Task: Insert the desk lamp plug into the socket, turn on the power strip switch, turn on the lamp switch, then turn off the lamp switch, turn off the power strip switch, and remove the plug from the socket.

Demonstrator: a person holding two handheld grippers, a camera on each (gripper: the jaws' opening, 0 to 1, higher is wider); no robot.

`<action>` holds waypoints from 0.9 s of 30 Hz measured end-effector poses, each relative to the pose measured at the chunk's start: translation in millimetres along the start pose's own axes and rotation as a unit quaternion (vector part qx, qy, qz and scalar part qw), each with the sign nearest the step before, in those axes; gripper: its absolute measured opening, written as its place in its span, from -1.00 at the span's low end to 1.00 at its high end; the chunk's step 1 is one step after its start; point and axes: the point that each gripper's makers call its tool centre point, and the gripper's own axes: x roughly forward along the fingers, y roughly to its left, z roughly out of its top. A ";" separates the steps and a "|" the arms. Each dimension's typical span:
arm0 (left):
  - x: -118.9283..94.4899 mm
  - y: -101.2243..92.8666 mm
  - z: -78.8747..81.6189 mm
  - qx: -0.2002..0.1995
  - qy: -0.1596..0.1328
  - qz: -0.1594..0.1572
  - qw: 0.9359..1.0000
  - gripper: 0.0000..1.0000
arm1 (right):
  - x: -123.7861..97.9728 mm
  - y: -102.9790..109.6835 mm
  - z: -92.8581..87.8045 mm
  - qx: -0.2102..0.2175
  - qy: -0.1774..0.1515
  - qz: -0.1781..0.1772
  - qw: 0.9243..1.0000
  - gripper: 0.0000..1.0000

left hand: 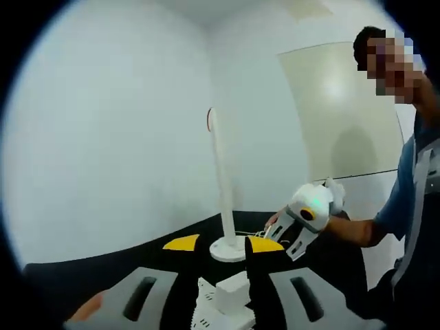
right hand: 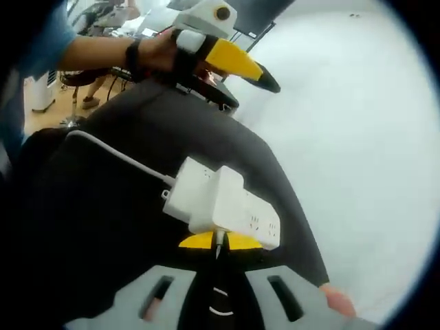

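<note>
The white desk lamp stands upright on its round base on the black table. My left gripper is open, its yellow tips wide apart on either side of the lamp base. Low between its jaws lies the white power strip with a white plug block on it. In the right gripper view the plug block sits on the power strip. My right gripper is shut, its yellow tips right at the strip's near side. The left gripper hovers beyond the strip.
The strip's white cable runs off across the black table. A thin cord lies by the lamp base near the right gripper. A person's arm reaches in from the right. White walls back the table.
</note>
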 end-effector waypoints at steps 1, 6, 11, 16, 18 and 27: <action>0.8 -0.7 -0.6 0.001 0.002 -0.002 1.000 -0.57 | 0.1 0.5 0.0 0.000 0.000 0.001 1.000 -0.88; 6.7 -4.2 -5.1 0.001 0.012 -0.006 1.000 -0.72 | 0.2 -0.4 -1.2 0.004 -0.003 0.001 1.000 -0.88; 12.1 -4.7 -16.8 -0.005 0.031 -0.006 0.999 -0.89 | -0.4 -0.2 -0.9 0.007 -0.005 0.002 1.000 -0.88; 19.5 -6.3 -25.7 -0.005 0.043 -0.008 0.999 -1.00 | -0.7 -0.9 -1.2 0.008 -0.006 0.002 1.000 -0.88; 22.7 -7.9 -29.5 -0.007 0.046 -0.011 0.999 -1.00 | -0.5 -1.5 -1.4 0.009 -0.006 0.002 1.000 -0.88; 36.6 -12.8 -47.4 -0.010 0.061 -0.015 0.998 -1.00 | -0.3 -3.0 -2.2 0.011 -0.008 0.001 1.000 -0.88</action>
